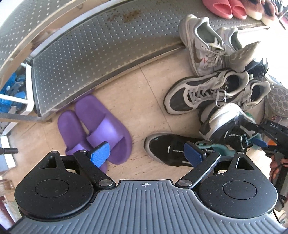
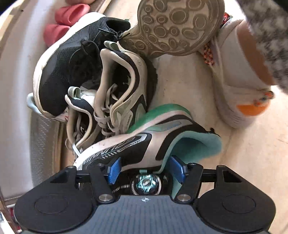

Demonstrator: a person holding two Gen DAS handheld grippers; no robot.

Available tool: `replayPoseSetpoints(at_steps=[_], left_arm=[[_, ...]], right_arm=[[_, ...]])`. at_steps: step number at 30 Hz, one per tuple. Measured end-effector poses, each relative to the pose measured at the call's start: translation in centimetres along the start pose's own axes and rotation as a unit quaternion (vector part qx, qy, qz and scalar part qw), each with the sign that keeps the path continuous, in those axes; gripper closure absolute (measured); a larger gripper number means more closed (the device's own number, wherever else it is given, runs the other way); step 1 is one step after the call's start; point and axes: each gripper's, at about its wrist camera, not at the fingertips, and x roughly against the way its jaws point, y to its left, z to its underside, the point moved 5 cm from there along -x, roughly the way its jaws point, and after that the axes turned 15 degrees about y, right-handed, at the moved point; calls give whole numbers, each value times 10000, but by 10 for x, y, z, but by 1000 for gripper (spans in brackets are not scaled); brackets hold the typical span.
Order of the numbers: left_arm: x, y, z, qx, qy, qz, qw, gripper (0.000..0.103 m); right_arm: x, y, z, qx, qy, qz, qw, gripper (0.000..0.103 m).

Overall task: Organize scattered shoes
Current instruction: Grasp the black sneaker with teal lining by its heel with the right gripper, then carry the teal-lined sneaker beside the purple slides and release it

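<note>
Right wrist view: right gripper (image 2: 145,171) fingers straddle the silver-teal sneaker (image 2: 144,140), not clamped; left gripper (image 1: 147,154) gapes, empty.

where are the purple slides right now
In the left wrist view, the purple slides lie side by side on the floor at lower left, beside the metal rack's front corner.

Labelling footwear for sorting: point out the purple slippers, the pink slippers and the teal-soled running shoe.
purple slippers (image 1: 100,124), left wrist view, strap of the nearer slipper.
pink slippers (image 1: 222,8), left wrist view, upper of the left one.
teal-soled running shoe (image 2: 144,142), right wrist view, silver side panel.
</note>
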Motion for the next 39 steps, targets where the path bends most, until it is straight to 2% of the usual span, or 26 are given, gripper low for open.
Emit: replayPoseSetpoints(at_steps=[4,6,7,9,11,14,15,17,19,21,22,23,24,25,27,30,33,35,37,39], left_arm=[[-1,-5,-3,-68,-2,-38,10000,10],[-1,-4,-4,-92,-19,-76,9999,10],[-1,-3,-4,-89,-30,-97,9999,10],[0,1,-4,-56,-45,-114,9999,10],[3,8,-4,32,-87,-118,9999,10],[11,20,-2,169,-205,-140,9995,10],[15,26,0,213,-256,-163,9993,10],[22,40,4,332,-380,-237,9984,10],[28,59,10,560,-481,-290,9969,10],[31,79,16,825,-549,-302,9946,10],[32,90,19,979,-561,-281,9932,10],[31,100,23,1121,-559,-248,9918,10],[31,109,27,1260,-554,-212,9903,10],[30,119,31,1399,-549,-176,9885,10],[29,133,35,1552,-537,-133,9863,10],[30,144,41,1620,-567,-80,9851,10],[30,151,45,1621,-572,-15,9851,10],[31,153,44,1617,-575,25,9852,10],[32,154,44,1613,-579,64,9852,10],[34,154,43,1621,-604,117,9849,10]], right_arm=[[-12,-14,-5,144,-102,-430,9989,29],[-7,-3,-3,451,-118,-333,9984,38],[-2,6,-1,645,-119,-230,9976,56],[8,23,2,1031,-120,-24,9946,61],[17,40,6,1416,-121,181,9897,77],[31,65,10,1988,-122,489,9787,85],[38,78,16,2325,-153,632,9704,85],[56,115,37,3341,-277,954,9373,88],[66,143,54,4012,-299,970,9103,90],[65,189,87,5004,-385,1102,8579,91],[63,204,97,5325,-436,1162,8373,92],[59,229,115,5799,-499,1238,8037,92],[50,244,126,6033,-496,1265,7858,92],[39,260,138,6260,-482,1290,7676,92],[19,276,152,6486,-477,1342,7477,92],[-26,305,174,6990,-505,1581,6956,91],[-72,318,195,7300,-471,1891,6550,91],[-121,319,208,7625,-207,2362,6020,91],[-143,317,216,7741,-14,2575,5783,91],[-169,315,222,7874,149,2814,5483,87]])
